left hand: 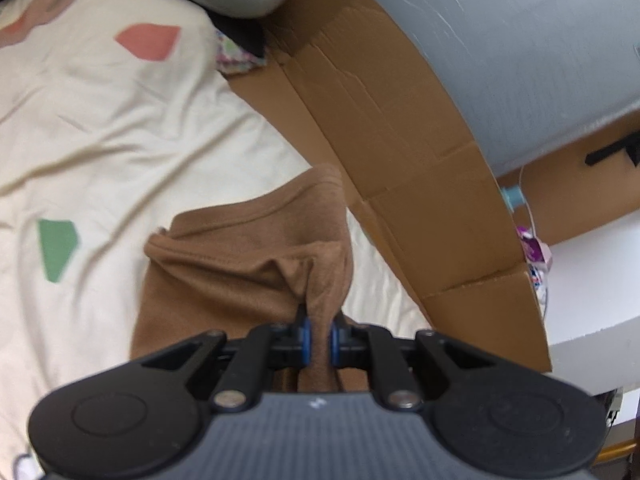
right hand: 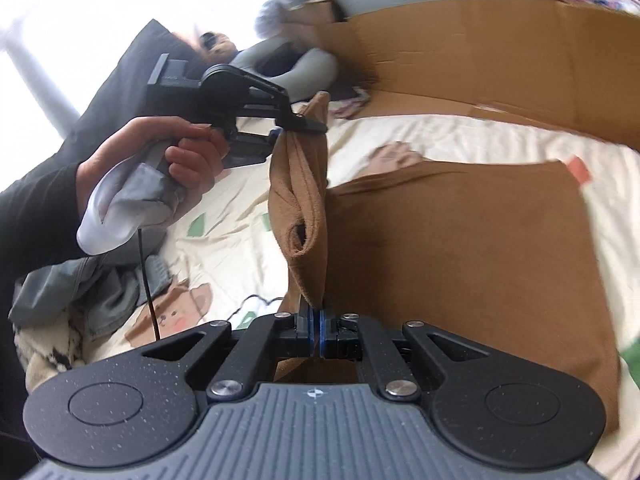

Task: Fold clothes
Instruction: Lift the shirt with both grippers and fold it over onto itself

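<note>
A brown, soft knit garment [right hand: 460,248] lies partly spread on a bed covered by a cream sheet with coloured patches [left hand: 100,128], one edge lifted off it. The left gripper [left hand: 318,330] has its jaws clamped on a bunched fold of the brown cloth. The right gripper [right hand: 316,320] has its jaws pressed together on another part of the same raised edge. In the right wrist view a hand [right hand: 160,168] holds the left gripper's handle. Flattened brown cardboard [left hand: 400,140] stands beside the bed.
</note>
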